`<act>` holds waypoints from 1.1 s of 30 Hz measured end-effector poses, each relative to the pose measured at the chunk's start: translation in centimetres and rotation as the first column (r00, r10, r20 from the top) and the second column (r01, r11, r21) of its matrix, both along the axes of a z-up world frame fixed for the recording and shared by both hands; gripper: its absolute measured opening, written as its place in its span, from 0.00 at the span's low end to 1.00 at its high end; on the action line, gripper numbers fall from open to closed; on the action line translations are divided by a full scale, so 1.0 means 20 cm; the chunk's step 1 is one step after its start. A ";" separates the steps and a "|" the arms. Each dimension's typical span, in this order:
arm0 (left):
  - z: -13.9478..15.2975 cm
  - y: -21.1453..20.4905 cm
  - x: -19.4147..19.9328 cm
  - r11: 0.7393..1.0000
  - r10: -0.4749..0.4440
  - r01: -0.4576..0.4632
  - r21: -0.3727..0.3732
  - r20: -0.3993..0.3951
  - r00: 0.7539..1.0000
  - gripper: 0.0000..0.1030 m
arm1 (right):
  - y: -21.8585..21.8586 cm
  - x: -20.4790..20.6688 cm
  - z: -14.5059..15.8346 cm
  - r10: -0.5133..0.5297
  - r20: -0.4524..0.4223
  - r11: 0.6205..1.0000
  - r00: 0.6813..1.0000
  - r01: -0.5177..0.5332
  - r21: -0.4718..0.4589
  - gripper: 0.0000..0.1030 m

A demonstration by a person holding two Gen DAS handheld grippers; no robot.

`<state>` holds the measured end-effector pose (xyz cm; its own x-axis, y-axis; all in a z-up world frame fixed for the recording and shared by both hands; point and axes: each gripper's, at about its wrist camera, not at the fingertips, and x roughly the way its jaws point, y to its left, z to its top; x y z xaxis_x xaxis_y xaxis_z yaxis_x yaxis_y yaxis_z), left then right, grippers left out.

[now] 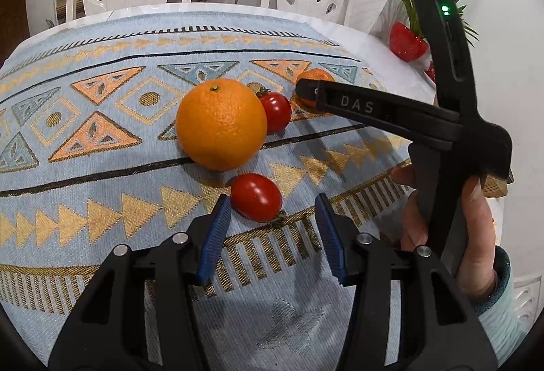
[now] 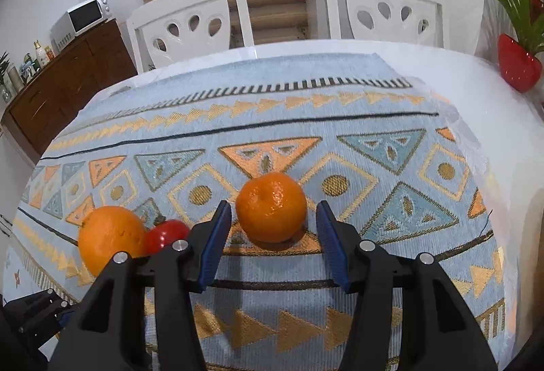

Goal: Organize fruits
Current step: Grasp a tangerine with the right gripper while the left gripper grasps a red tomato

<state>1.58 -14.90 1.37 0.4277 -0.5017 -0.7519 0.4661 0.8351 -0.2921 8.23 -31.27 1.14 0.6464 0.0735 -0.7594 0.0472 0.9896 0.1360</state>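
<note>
Blue-padded fingers [image 1: 217,235] of the left gripper [image 1: 270,238] fill the foreground, spread wide and holding nothing, with a small oval tomato [image 1: 256,197] lying on the patterned cloth [image 1: 102,194] just past their tips and roughly on the centre line. Over on the other side, the right gripper [image 2: 272,242] is spread too, and a mandarin [image 2: 271,207] sits right in its mouth, between the pads though not touching them as far as I can tell. Both look lined up for a pick at once, so this reads as the approach step, nothing gathered yet. Beyond the tomato, a big orange [image 1: 221,124] rests against a second tomato [image 1: 276,111]. Next move calls for a nudge forward and a gentle squeeze: the tomato is soft and could roll, and no bowl or tray for the fruit is in sight.
</note>
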 end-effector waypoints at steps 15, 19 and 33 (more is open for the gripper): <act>-0.01 -0.03 0.01 0.998 0.035 -0.037 0.058 0.040 0.999 0.41 | -0.01 0.02 -0.01 -0.007 -0.010 1.000 1.000 0.007 0.010 0.49; -0.01 -0.04 0.01 0.996 0.045 -0.048 0.072 0.049 0.998 0.34 | -0.01 0.02 -0.01 -0.003 -0.012 1.000 1.000 0.003 0.011 0.48; -0.01 -0.01 0.03 0.997 0.065 -0.067 0.051 0.040 0.997 0.29 | 0.01 0.01 0.00 0.010 -0.004 1.000 1.000 -0.010 0.003 0.41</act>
<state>2.09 -15.18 1.25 0.4874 -0.4324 -0.7586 0.4198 0.8778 -0.2306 8.37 -31.12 1.05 0.6429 0.0818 -0.7616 0.0380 0.9896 0.1384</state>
